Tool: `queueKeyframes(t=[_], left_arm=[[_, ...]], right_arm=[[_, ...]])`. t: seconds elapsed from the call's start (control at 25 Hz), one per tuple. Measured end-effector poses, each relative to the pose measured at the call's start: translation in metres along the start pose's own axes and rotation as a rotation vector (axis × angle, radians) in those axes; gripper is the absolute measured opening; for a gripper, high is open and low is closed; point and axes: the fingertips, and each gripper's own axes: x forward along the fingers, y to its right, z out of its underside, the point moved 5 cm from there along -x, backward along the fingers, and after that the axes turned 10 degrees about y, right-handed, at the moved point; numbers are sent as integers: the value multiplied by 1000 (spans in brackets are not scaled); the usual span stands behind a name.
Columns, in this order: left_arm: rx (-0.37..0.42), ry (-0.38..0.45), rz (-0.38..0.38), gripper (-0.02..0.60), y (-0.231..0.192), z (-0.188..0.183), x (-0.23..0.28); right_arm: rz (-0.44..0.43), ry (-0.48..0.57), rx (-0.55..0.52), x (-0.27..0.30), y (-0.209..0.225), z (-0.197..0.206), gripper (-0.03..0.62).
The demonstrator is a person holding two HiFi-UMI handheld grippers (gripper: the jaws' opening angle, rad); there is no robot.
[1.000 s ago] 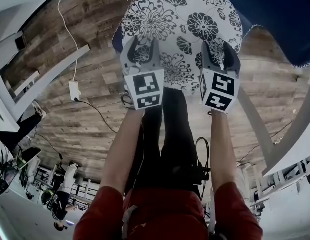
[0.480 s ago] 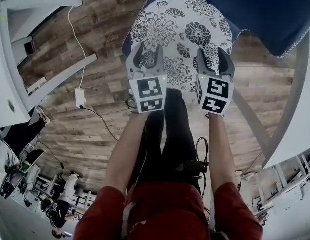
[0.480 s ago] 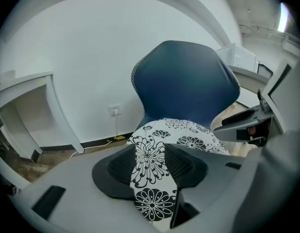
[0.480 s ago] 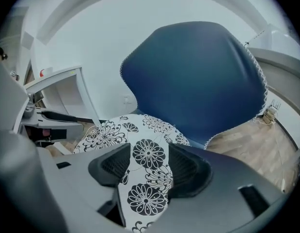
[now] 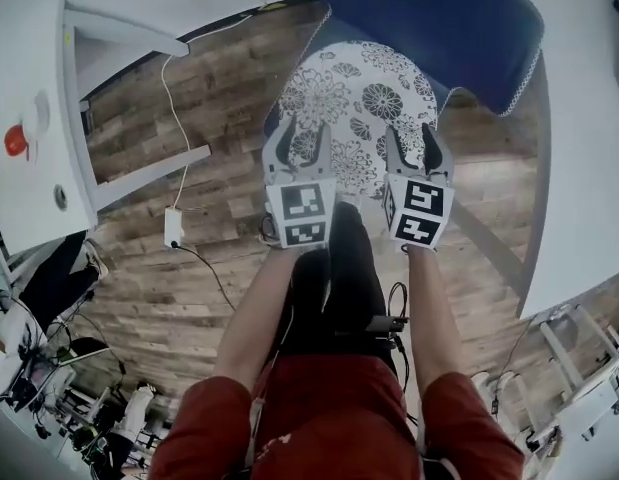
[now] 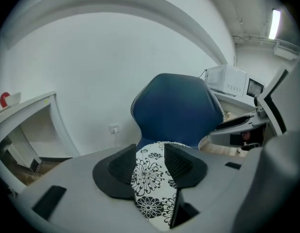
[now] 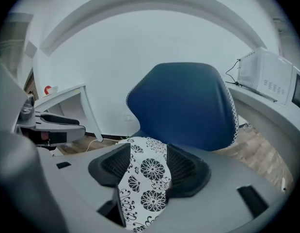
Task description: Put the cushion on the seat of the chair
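Count: we saw one cushion (image 5: pixel 359 103), one chair (image 5: pixel 429 18), two grippers and two marker cubes, one on each gripper.
Left gripper (image 5: pixel 301 138): its jaws were clamped on the cushion's near edge, left part; the left gripper view showed the flowered cloth pinched between both pads.
Right gripper (image 5: pixel 414 148): its jaws were likewise closed on the near edge, right part, the cloth filling the gap.
Cushion: it hung over the floor (image 5: pixel 189 268) in front of the blue chair, far edge toward the seat. We could not tell whether it touched the seat.
Cubes: the left cube (image 5: pixel 302 211) and right cube (image 5: pixel 417 211) faced the head camera, side by side and apart.
Head view only: we saw a white cable (image 5: pixel 169 98) running down to a white adapter (image 5: pixel 174 226) on the floor, and the person's arms in red sleeves.
Gripper views only: we saw the chair's back upright against a white wall, and one microwave (image 7: pixel 266 76) on a counter to the right.
All views: one red thing (image 5: pixel 16 140) sat on the white desk (image 5: pixel 19 68) at the left.
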Motion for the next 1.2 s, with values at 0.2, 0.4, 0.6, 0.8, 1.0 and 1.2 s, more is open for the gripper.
queueKeyframes(t=[0.2,0.4,0.6,0.8,1.0,1.2], left_arm=[[7,90,25,186,0,-47,-33],[5,195,33,138,2,-98,-76],[36,304,41,90,1,-148,-115],[59,363,24,55,10,-175,-161],[82,460,35,42,13,-201,-211],[84,528,49,32,7,-216,-262]], right_arm=[[3,87,5,-35,-10,-48,241],[17,189,5,-83,-19,-96,214],[37,293,-9,-125,-30,-138,138],[2,356,-17,-171,-37,-155,65],[29,436,-40,-220,-48,-178,54],[29,514,-40,-265,-70,-202,53]])
